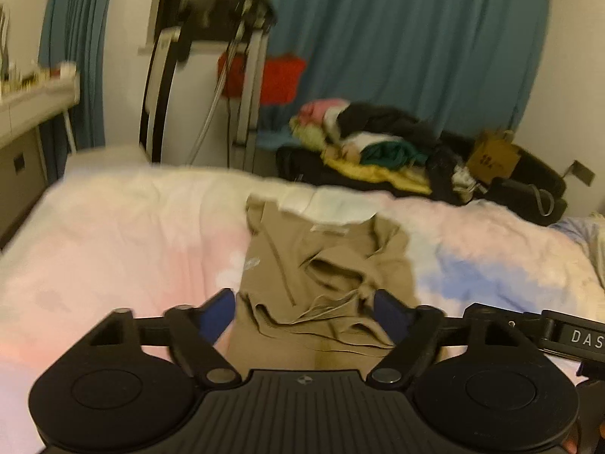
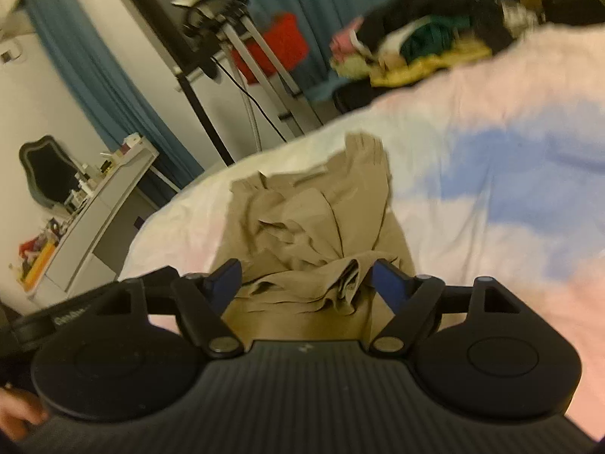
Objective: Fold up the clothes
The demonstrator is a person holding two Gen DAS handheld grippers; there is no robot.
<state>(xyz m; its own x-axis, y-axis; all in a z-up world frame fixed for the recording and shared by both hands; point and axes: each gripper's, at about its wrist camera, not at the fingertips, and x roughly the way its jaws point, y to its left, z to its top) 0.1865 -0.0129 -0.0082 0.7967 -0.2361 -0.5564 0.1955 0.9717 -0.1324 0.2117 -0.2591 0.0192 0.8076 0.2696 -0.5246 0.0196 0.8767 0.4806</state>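
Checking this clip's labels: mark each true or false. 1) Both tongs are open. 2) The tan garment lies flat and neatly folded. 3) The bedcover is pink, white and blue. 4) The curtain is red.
1) True: the left tongs and right tongs stand open.
2) False: the tan garment is rumpled.
3) True: the bedcover shows those colours.
4) False: the curtain is blue.

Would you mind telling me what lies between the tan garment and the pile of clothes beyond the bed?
Only bedding: a pale stretch of the bedspread separates the tan garment from the clothes pile. The left wrist view shows it best.
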